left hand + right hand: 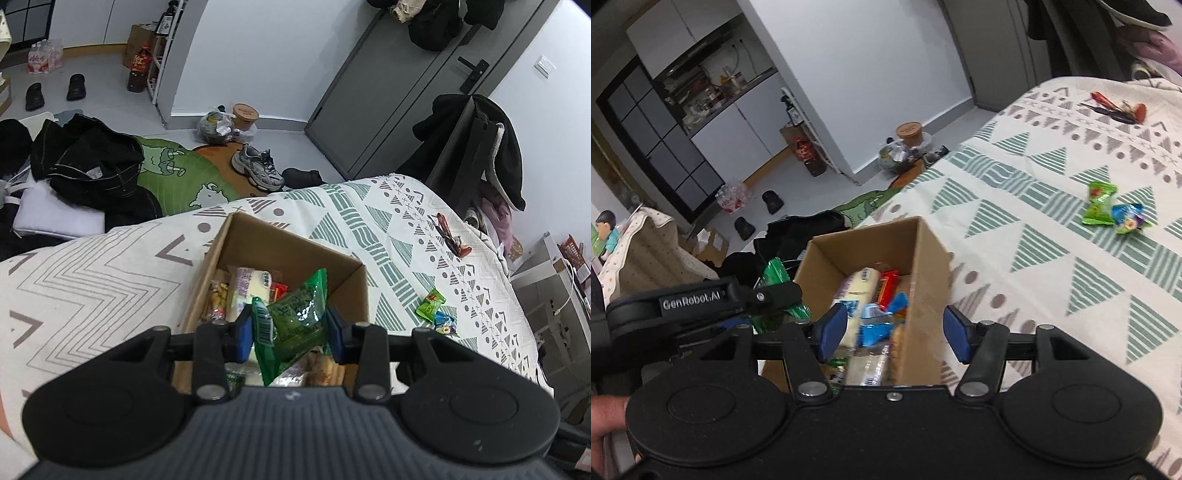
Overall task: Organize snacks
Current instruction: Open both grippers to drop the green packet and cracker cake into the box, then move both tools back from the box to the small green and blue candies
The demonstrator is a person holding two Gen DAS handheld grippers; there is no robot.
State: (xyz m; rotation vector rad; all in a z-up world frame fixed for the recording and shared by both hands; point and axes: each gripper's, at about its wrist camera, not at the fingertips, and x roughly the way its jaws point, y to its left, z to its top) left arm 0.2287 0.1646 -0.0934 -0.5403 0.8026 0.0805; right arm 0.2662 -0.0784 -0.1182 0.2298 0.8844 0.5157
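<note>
Cardboard box (255,243) stands open on the patterned bedspread (110,273), partly filled with wrapped snacks. The left gripper (291,332) hangs over the box opening with its blue pads (245,334) pressed against a green snack packet (299,314), which is clear of the contents below. The right gripper (892,332) sits over the near right corner of the box (923,266), fingers spread apart and holding nothing. Two small sweets, one green (1099,203) and one blue (1130,218), lie touching on the bedspread, well apart from the box. A red-wrapped item (1115,107) lies farther off.
</note>
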